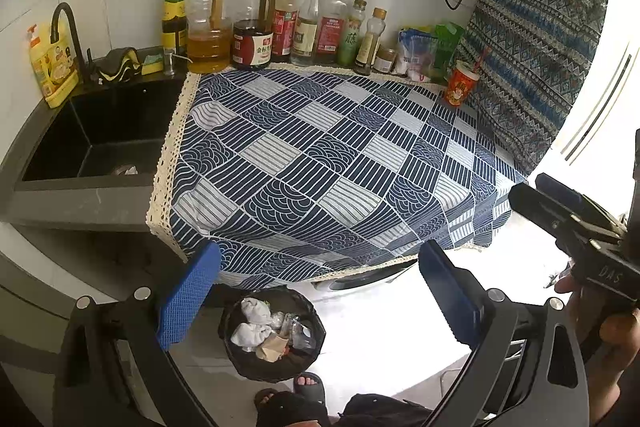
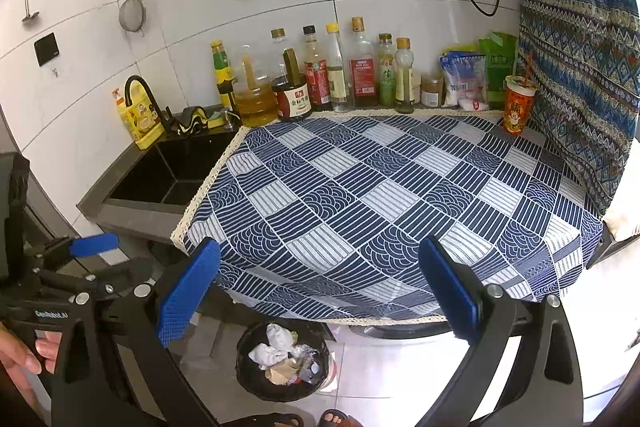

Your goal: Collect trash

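A black-lined trash bin (image 1: 273, 335) stands on the floor below the counter's front edge, holding crumpled white paper, clear plastic and brown scraps; it also shows in the right wrist view (image 2: 283, 361). A red paper cup with a straw (image 1: 461, 83) stands at the counter's back right corner, also seen in the right wrist view (image 2: 518, 103). My left gripper (image 1: 320, 291) is open and empty above the bin. My right gripper (image 2: 320, 287) is open and empty over the counter's front edge. Something pale lies in the sink (image 1: 127, 169).
A blue patterned cloth (image 1: 332, 163) covers the counter. Several sauce and oil bottles (image 1: 280, 23) line the back wall. A black sink (image 1: 100, 139) with faucet is at left. A patterned curtain (image 1: 536, 39) hangs at right. My sandalled feet (image 1: 308, 385) are by the bin.
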### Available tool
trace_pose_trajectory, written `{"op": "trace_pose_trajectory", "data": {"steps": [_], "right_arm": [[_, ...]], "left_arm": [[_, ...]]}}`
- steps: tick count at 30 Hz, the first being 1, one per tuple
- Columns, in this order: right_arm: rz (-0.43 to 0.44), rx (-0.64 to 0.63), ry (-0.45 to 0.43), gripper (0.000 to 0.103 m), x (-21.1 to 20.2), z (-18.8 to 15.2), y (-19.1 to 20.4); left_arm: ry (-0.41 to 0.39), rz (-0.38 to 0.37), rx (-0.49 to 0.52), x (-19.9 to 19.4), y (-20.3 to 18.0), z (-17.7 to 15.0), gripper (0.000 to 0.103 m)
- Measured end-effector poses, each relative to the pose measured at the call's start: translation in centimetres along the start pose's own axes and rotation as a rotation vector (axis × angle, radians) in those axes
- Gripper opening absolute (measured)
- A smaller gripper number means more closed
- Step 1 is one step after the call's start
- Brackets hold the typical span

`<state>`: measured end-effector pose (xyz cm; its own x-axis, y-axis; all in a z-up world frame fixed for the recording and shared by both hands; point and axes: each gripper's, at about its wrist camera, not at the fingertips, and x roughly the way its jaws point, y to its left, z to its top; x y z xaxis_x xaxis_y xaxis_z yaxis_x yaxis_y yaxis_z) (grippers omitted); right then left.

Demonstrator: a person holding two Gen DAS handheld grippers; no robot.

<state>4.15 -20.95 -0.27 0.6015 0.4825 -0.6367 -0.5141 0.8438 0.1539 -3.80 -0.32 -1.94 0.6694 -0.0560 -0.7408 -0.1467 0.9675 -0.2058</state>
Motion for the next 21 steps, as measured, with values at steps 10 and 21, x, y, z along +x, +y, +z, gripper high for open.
{"op": "trace_pose_trajectory", "data": {"steps": [10,21], "right_arm": [[-0.008,0.021,-0.018,0.098,-0.56,-0.33,0.25],[-0.011,0.018,-0.010,0.098,-0.37,-0.64,0.60]], "left_arm": [[0.001,0.000,0.020,-0.64,0.11,-0.01,0.096],[-0.004,0.005,0.025,-1.01,0.51,0.08,0.096]]}}
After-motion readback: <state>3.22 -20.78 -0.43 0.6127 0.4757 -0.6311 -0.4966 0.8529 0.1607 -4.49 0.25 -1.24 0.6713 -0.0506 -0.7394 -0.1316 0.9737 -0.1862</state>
